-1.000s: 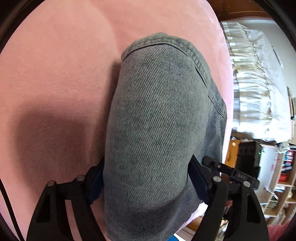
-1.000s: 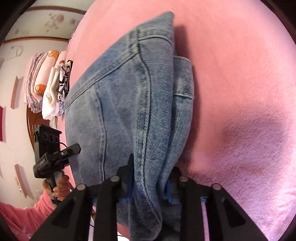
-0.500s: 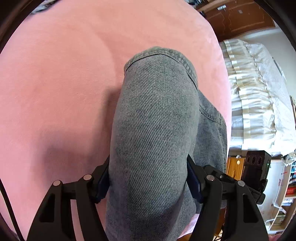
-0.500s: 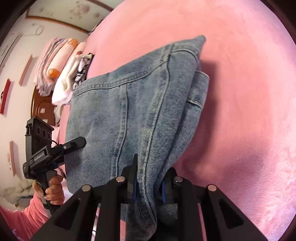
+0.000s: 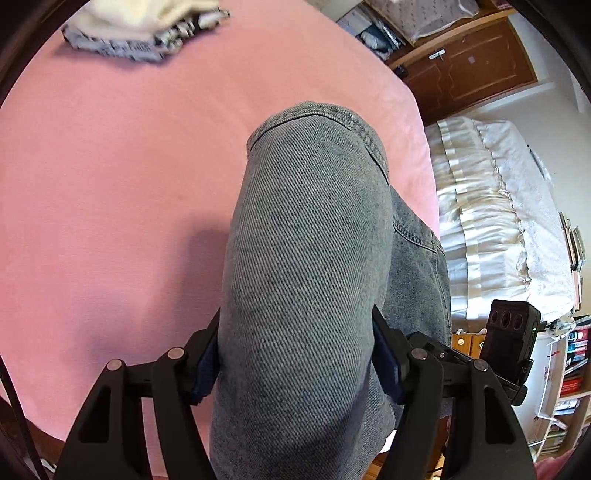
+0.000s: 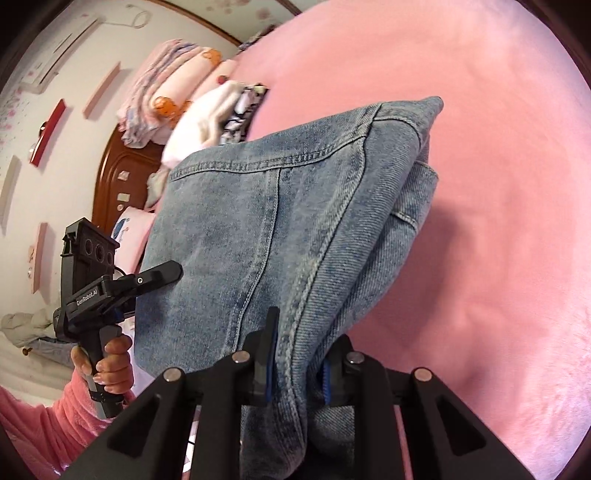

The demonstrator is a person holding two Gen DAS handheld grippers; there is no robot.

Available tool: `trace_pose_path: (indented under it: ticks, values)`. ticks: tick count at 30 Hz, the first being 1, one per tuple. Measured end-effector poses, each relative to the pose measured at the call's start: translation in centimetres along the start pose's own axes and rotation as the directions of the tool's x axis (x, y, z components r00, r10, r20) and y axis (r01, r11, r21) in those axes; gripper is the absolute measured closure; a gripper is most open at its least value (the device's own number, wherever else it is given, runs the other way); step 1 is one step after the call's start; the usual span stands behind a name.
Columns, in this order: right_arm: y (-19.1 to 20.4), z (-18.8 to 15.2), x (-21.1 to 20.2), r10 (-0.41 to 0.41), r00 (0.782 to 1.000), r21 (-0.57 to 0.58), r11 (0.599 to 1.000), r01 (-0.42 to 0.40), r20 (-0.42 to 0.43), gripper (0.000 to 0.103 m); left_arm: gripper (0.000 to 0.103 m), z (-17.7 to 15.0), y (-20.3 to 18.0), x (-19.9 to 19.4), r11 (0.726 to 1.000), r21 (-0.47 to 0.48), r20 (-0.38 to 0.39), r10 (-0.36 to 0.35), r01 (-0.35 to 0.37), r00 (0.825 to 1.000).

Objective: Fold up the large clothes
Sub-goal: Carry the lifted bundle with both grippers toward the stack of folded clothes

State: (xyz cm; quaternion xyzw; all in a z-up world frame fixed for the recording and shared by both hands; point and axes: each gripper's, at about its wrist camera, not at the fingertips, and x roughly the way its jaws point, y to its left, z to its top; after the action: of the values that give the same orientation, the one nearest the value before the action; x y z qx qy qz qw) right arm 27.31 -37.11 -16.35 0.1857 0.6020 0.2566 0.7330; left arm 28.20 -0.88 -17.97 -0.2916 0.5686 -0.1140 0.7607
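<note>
A folded bundle of grey-blue jeans [image 5: 306, 258] hangs lifted over the pink bed cover [image 5: 110, 184]. My left gripper [image 5: 298, 350] is shut on a thick fold of it, jaws wide, pads pressing the denim on both sides. In the right wrist view the jeans [image 6: 277, 221] show seams and a hem corner pointing right. My right gripper [image 6: 297, 358] is shut on a narrow fold along a seam. The left gripper [image 6: 110, 284] also shows there at the jeans' left edge, held by a hand [image 6: 110, 365] in a pink sleeve.
Folded clothes [image 5: 140, 33] lie stacked at the bed's far side, and the stack [image 6: 207, 122] shows again near a wooden headboard [image 6: 114, 177]. A white-covered piece of furniture [image 5: 498, 221] and bookshelves [image 5: 569, 369] stand beyond the bed's right edge. Pink cover [image 6: 498, 184] spreads to the right.
Both grippers have risen with the jeans, which now hang higher over the bed. The left jaws have narrowed a little on the fold. The clothes stack has come into the left view.
</note>
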Motion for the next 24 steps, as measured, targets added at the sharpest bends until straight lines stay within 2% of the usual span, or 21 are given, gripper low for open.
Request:
trace_pose_path:
  ticks: [6, 13, 19, 20, 21, 24]
  values:
    - [7.2, 1.4, 3.4, 0.006, 1.0, -0.057, 0.998, -0.005, 0.027, 0.086, 0.035, 4.0, 4.9, -5.6, 0.999, 0.048, 0.022, -0.007, 0.006, 1.0]
    - [15.9, 3.9, 9.0, 0.001, 0.997, -0.037, 0.999, 0.002, 0.083, 0.086, 0.035, 11.2, 11.8, -11.5, 0.994, 0.109, 0.02, -0.014, 0.012, 1.0]
    - [23.6, 8.4, 14.2, 0.011, 0.992, -0.089, 0.996, 0.0, 0.122, 0.086, 0.035, 18.5, 16.0, -17.0, 0.988, 0.155, 0.073, -0.008, -0.004, 0.997]
    - [25.0, 9.3, 15.0, 0.013, 0.991, -0.099, 0.995, 0.001, 0.135, 0.086, 0.035, 20.0, 16.5, -17.8, 0.987, 0.164, 0.085, -0.011, -0.003, 0.996]
    - [26.1, 10.3, 15.5, 0.032, 0.977, -0.034, 0.999, -0.026, 0.213, 0.086, 0.035, 21.2, 17.2, -18.6, 0.986, 0.169, 0.098, -0.015, -0.002, 0.995]
    - [28.7, 13.7, 16.5, 0.033, 0.974, -0.073, 0.997, -0.017, 0.223, 0.086, 0.035, 24.9, 18.7, -21.0, 0.983, 0.184, 0.148, -0.036, 0.008, 0.988]
